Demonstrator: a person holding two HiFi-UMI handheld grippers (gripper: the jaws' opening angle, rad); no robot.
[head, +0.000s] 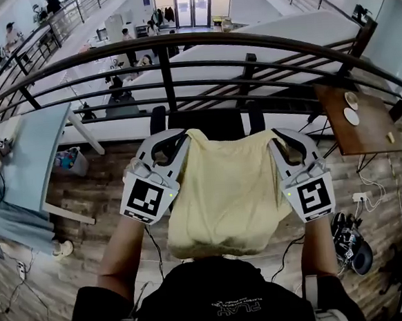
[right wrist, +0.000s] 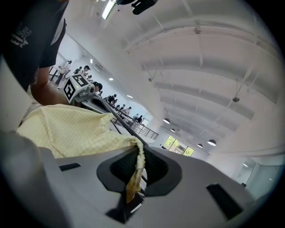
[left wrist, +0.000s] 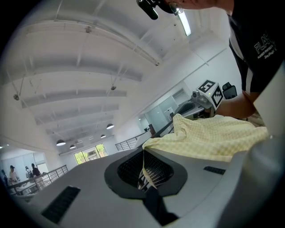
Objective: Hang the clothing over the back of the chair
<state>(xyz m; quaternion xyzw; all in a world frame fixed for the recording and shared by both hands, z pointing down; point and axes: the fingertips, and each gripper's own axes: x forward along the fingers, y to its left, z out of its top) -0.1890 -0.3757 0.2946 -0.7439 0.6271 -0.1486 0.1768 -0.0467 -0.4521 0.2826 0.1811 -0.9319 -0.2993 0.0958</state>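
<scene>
Clothing [head: 224, 189]: pale yellow, fine check weave, held spread just before the black chair back [head: 205, 125]; left gripper [head: 177, 137] and right gripper [head: 279, 136] each clamped on an upper corner. Person's shirt [head: 226, 307] reads "PLAY".

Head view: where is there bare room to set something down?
Bare: most of the wooden side table at right, and the pale tabletop at left. Crowded: the middle, where left tool and right tool hold the yellow garment before the chair back; cables cross the floor.

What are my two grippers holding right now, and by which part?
Both hold the yellow garment: the left gripper pinches its upper left corner, the right gripper its upper right corner.
</scene>
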